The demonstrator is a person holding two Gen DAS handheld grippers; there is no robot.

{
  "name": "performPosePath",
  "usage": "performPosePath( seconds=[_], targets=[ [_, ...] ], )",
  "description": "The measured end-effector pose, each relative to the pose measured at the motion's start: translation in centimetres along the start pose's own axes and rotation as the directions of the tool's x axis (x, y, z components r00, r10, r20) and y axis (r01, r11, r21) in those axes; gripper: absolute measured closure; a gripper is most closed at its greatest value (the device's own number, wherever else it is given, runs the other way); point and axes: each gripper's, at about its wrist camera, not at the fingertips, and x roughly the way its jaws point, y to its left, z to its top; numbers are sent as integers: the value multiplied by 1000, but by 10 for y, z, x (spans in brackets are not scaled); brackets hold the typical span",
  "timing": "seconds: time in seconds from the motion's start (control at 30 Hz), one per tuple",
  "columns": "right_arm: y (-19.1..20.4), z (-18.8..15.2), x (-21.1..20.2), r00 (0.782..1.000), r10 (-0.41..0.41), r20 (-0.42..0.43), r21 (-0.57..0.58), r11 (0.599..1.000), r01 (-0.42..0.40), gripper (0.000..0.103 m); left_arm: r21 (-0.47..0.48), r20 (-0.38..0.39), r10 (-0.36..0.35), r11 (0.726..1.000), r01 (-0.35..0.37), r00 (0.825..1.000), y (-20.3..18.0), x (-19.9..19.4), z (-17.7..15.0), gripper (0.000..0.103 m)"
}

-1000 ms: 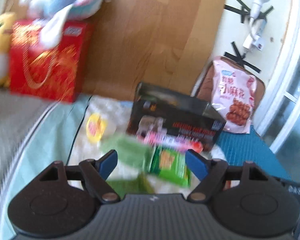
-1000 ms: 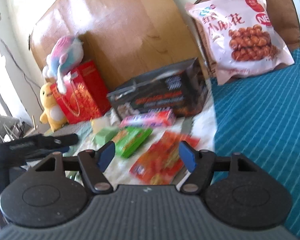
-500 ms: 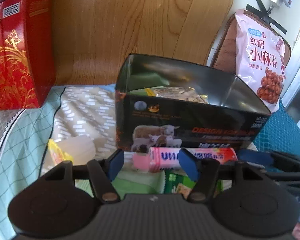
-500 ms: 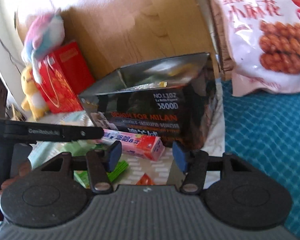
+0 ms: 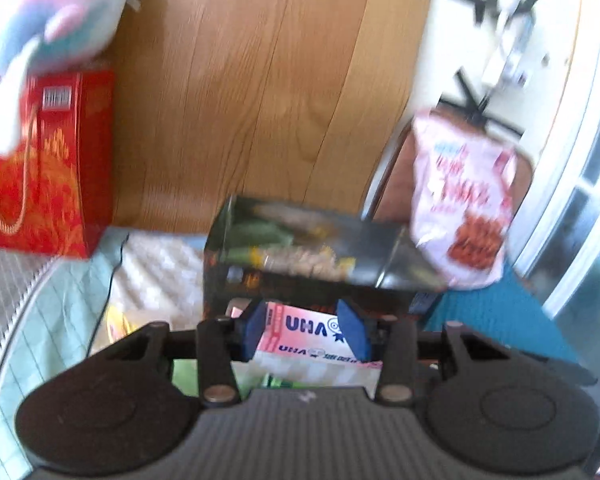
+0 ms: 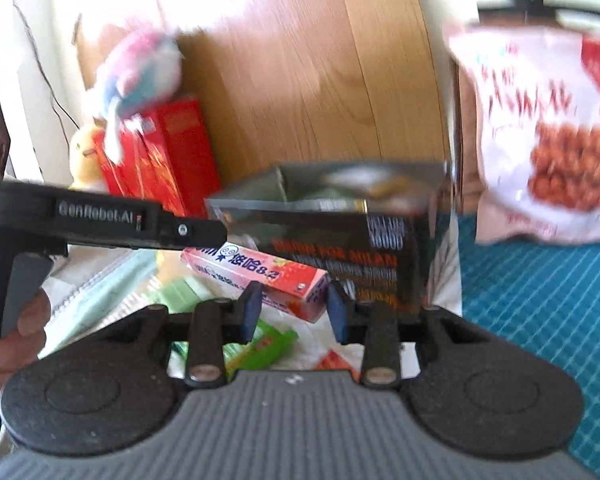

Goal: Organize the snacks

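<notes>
Left wrist view shows the left gripper (image 5: 307,329) clamped on the pink candy box (image 5: 306,334), the black box (image 5: 320,264) just ahead already holding snacks. The right gripper (image 6: 293,312) brackets that box's other end (contact unclear), with green packets (image 6: 260,344) below it left to sort.
</notes>
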Motion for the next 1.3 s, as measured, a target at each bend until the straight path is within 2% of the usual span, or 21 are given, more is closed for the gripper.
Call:
performPosePath(
  seconds=[0.13, 0.23, 0.37, 0.47, 0.53, 0.63, 0.8, 0.9, 1.03, 1.2, 1.3],
  targets=[
    [3, 19, -6, 993, -49, 103, -60, 997, 55, 65, 52, 40, -8, 999, 6, 999, -12, 11, 24, 64],
    [-11, 35, 1, 987, -85, 139, -56, 994, 94, 65, 23, 6, -45, 999, 44, 999, -11, 40, 36, 64],
    [-34, 46, 22, 981, -149, 127, -49, 986, 157, 63, -11, -40, -44, 999, 44, 998, -11, 82, 39, 66],
    [-39, 44, 29, 977, -176, 122, -53, 982, 183, 59, -10, -45, -13, 1000, 13, 999, -14, 93, 32, 66],
    [-41, 40, 23, 972, -181, 148, -48, 981, 190, 54, -7, -36, -20, 1000, 20, 999, -14, 86, 30, 66],
    [-40, 35, 4, 969, -173, 176, -20, 984, 179, 54, 4, 8, -36, 999, 36, 999, -12, 55, 27, 65],
    [-35, 8, -29, 989, -95, 117, 58, 994, 89, 54, -44, 57, -52, 998, 54, 997, 15, -9, -2, 63],
    [-22, -13, -30, 1000, -17, 21, 74, 997, 15, 54, -91, 30, -7, 996, 9, 1000, 40, -32, -25, 63],
    [6, -29, -19, 997, 36, -68, 30, 999, -34, 53, -168, -15, 33, 985, -35, 999, 74, -51, -50, 63],
    [29, -36, -11, 988, 93, -121, 25, 996, -91, 50, -210, -47, 66, 975, -75, 997, 106, -71, -76, 63],
    [41, -36, -5, 989, 79, -127, -25, 996, -83, 49, -237, -67, 56, 969, -71, 996, 116, -72, -82, 63]
  ],
)
